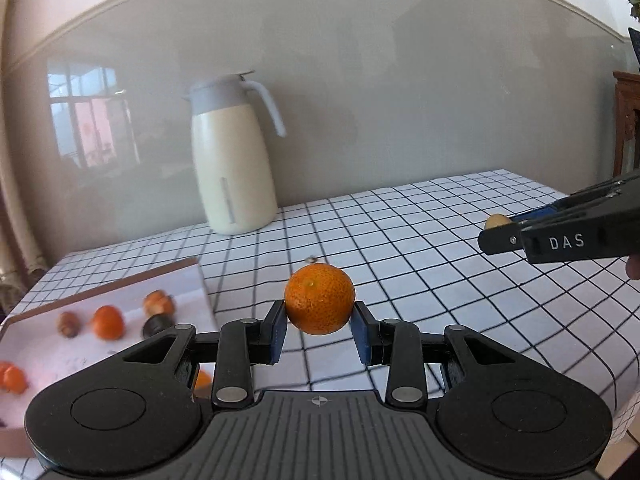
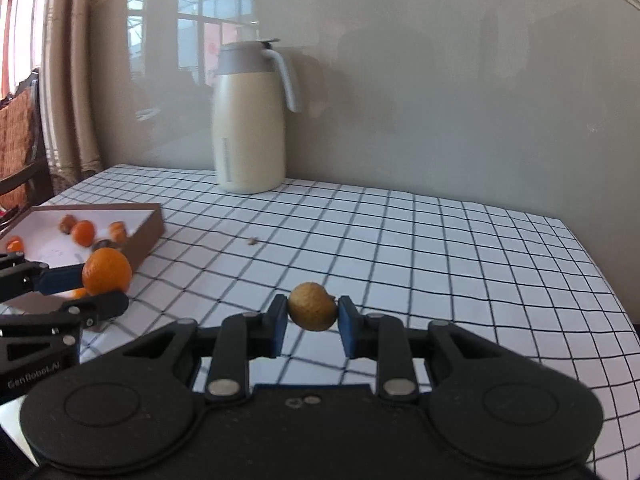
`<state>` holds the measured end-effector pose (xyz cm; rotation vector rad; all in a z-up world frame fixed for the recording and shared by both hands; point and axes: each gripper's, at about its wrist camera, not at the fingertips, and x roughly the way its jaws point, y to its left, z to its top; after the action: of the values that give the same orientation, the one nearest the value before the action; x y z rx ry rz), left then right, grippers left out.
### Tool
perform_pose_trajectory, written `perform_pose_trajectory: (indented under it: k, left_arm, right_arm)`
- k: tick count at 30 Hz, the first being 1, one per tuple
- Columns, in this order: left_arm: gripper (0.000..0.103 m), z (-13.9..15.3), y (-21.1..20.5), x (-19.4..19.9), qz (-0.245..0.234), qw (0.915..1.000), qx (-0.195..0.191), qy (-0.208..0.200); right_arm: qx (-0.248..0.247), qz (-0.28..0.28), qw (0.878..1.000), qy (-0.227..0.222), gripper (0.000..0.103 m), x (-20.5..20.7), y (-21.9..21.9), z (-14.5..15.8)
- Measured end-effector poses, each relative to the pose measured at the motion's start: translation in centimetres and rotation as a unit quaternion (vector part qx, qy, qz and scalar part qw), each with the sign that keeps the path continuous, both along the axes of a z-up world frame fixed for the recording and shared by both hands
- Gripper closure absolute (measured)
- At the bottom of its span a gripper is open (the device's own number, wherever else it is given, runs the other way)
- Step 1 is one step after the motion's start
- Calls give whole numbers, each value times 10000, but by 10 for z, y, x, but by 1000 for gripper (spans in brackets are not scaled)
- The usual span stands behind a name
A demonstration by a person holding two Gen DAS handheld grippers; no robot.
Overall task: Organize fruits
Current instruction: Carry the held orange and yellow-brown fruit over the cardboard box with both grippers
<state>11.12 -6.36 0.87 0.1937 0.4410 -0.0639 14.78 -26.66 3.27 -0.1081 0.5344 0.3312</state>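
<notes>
The worktop (image 2: 440, 248) wears a white cloth with a dark grid and runs back to a grey wall. At its far edge against that wall stands a cream jug (image 2: 248, 120) with a grey lid and handle. To the left lies a shallow brown-sided box (image 2: 154, 226) with a white floor, holding several small fruits: oranges and darker brown pieces, blurred in both views.

The left gripper (image 1: 320, 322) has its jaws closed on an orange (image 1: 320, 298), held clear above the cloth just beside the box's near corner. The right gripper (image 2: 312, 320) has its jaws clamped on a small tan-brown fruit (image 2: 312, 306), also lifted off the worktop, further to the right and well apart from the box. A tiny brown scrap (image 2: 252, 241) lies on the cloth between box and jug.
</notes>
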Motion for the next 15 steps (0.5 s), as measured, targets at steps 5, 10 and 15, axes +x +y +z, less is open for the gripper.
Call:
perform_pose_trajectory:
  k: [5,10,15]
  left_arm:
    - [68,3,15,-21,196,9998,13,-72]
    - [68,8,32,-35,427,9990,-15,-143]
    - [68,11,52,-53,685,9975,-34,-179]
  right_arm:
    - [15,233,9997,-20,85,-19,19,1]
    - [54,600,9981,-119,85,-26,46,6]
    - [57,860,9961,-170,85,-32,66,9]
